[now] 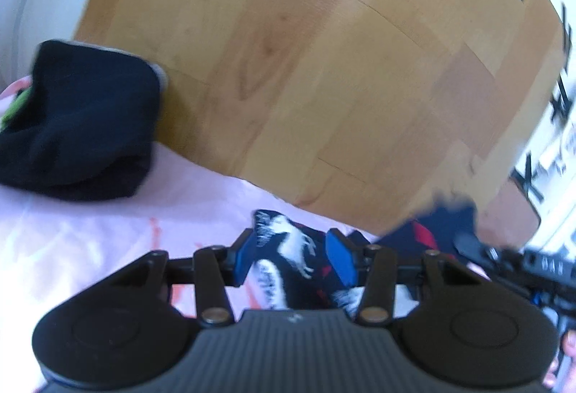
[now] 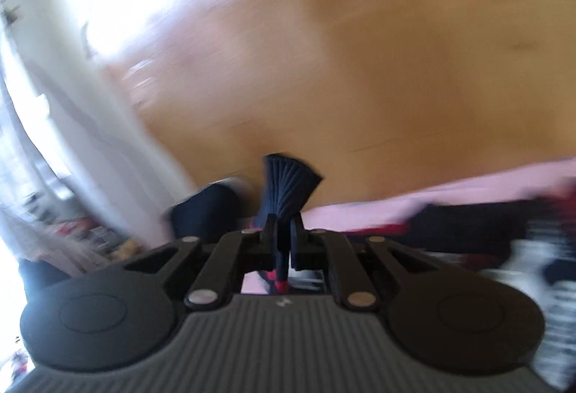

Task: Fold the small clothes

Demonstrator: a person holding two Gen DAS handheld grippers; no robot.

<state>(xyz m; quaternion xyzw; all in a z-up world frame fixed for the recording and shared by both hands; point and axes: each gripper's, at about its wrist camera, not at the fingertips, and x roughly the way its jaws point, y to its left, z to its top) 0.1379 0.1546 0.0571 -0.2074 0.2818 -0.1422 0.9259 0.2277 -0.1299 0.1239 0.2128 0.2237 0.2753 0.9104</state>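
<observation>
Sock (image 1: pixel 288 259), navy with white animal figures and red flecks, lies on the pink sheet (image 1: pixel 108 223) right in front of your left claw (image 1: pixel 293 258), and part of it sits in the gap between the two blue pads (image 1: pixel 340 258). That claw stands open, its pads apart on either side of the fabric with nothing pinched. Your right claw (image 2: pixel 284 231) is nearly closed and grips the sock's ribbed navy cuff (image 2: pixel 288 184), which fans out above the fingertips; a red-tipped bit of the same fabric hangs out below the jaws, toward the camera. In the left wrist view you can see that right claw coming in from the right edge with the dark cuff bunched at its tip (image 1: pixel 446 213), raised clear of the sheet. A folded dark navy garment (image 1: pixel 82 126) rests on the sheet well to the left, at the edge where the sheet meets the wooden floor (image 1: pixel 324 68), with a strip of green showing at its left side. The floor fills the upper part of both views. In the right wrist view the picture is heavily blurred: you can make out the pink sheet (image 2: pixel 468 191) running to the right with dark, red and white patterned cloth (image 2: pixel 522 249) on it, and a white curtain-like surface (image 2: pixel 72 105) at left, but no finer detail.
</observation>
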